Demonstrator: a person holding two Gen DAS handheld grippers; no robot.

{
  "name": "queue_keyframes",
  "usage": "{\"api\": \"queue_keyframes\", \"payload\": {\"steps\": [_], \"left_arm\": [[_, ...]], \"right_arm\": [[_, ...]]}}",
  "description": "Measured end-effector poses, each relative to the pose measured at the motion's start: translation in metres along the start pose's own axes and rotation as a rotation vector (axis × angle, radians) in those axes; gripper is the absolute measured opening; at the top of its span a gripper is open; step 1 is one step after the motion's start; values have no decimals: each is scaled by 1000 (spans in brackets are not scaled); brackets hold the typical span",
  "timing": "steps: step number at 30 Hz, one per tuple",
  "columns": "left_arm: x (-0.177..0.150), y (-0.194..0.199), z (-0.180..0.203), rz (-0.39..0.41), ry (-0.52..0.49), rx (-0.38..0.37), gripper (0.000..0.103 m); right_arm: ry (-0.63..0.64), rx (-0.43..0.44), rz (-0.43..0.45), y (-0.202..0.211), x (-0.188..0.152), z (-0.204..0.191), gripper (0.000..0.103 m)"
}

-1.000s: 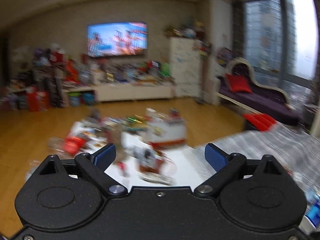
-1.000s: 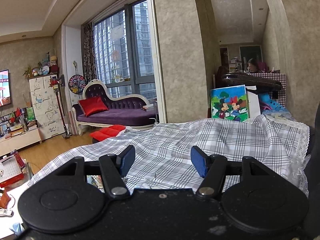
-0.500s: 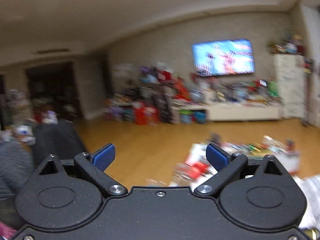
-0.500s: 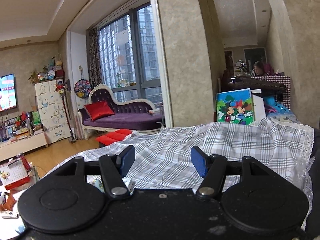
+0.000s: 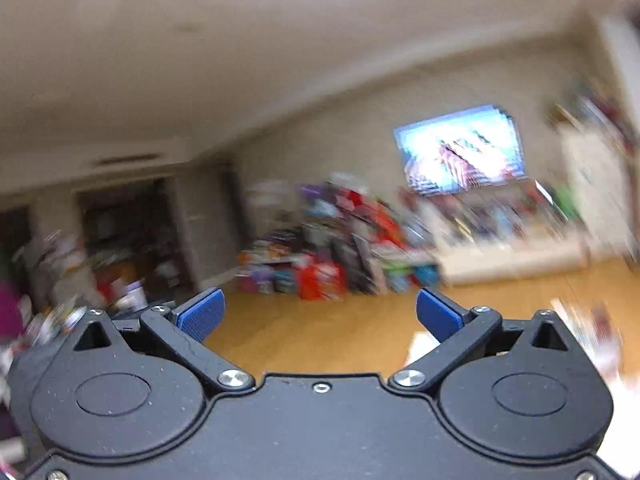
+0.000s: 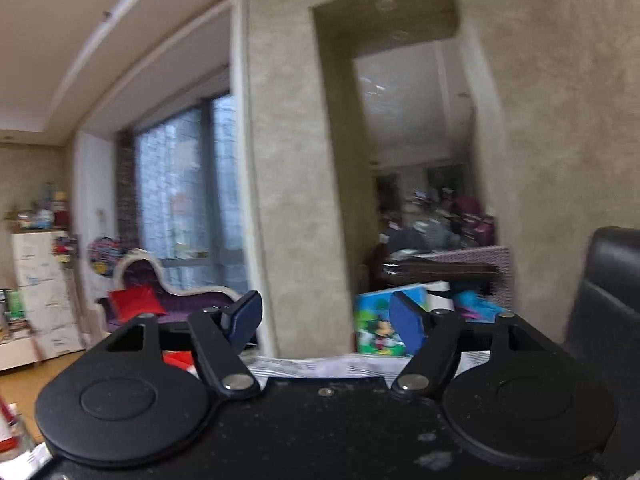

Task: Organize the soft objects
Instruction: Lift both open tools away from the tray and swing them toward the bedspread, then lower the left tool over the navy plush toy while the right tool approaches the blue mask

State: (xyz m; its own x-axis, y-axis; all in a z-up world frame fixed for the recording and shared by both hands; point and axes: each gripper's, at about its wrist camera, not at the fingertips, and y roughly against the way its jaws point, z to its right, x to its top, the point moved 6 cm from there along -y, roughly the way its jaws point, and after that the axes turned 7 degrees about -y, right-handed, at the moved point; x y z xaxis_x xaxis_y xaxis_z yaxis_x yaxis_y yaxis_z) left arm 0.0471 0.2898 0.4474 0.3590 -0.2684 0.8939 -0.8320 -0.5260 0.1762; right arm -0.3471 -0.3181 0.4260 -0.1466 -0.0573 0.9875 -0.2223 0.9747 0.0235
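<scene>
My view has lifted off the plaid cloth [image 6: 320,364], now a strip below the right gripper [image 6: 326,320]; both grippers' jaws have just been opening, empty. Left gripper [image 5: 318,314] gapes wide, television [image 5: 460,148] beyond.

Soft indoor light, heavy motion blur

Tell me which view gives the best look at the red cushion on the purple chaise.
The right wrist view. There the red cushion rests on the purple chaise by the window, left of the open, empty right gripper, though slightly blurred. The left wrist view faces the television wall and shows neither the cushion nor the chaise.
</scene>
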Motion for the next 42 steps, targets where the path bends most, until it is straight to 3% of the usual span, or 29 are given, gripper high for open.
{"api": "queue_keyframes", "payload": {"steps": [3, 6, 9, 10, 14, 17, 21, 25, 29, 37, 42], "left_arm": [[-60, -24, 120, -95, -189, -230, 99], [-143, -28, 255, -216, -391, -470, 99], [-217, -10, 377, -338, -550, -683, 79], [-235, 1, 411, -364, -570, -758, 75], [-277, 50, 519, -453, -505, -1103, 75], [-282, 89, 575, -497, -480, -1247, 75], [-275, 121, 616, -490, -472, -1360, 82], [-266, 143, 631, -488, -457, -1418, 83], [-268, 154, 659, -538, -436, -1461, 84], [-248, 178, 691, -463, -418, -1486, 84], [-240, 180, 700, -448, -405, -1476, 83]], "right_arm": [[36, -84, -78, -25, -28, 11, 71], [70, -138, -190, -53, -78, 20, 71], [98, -207, -297, -80, -131, 29, 71], [106, -227, -329, -87, -148, 32, 71], [125, -254, -448, -109, -208, 40, 69], [144, -228, -517, -119, -246, 29, 69], [204, -180, -591, -139, -295, 3, 69], [231, -99, -679, -151, -333, -40, 69], [261, -4, -755, -175, -365, -84, 69], [290, 116, -886, -227, -420, -161, 72], [322, 76, -929, -249, -458, -185, 72]]}}
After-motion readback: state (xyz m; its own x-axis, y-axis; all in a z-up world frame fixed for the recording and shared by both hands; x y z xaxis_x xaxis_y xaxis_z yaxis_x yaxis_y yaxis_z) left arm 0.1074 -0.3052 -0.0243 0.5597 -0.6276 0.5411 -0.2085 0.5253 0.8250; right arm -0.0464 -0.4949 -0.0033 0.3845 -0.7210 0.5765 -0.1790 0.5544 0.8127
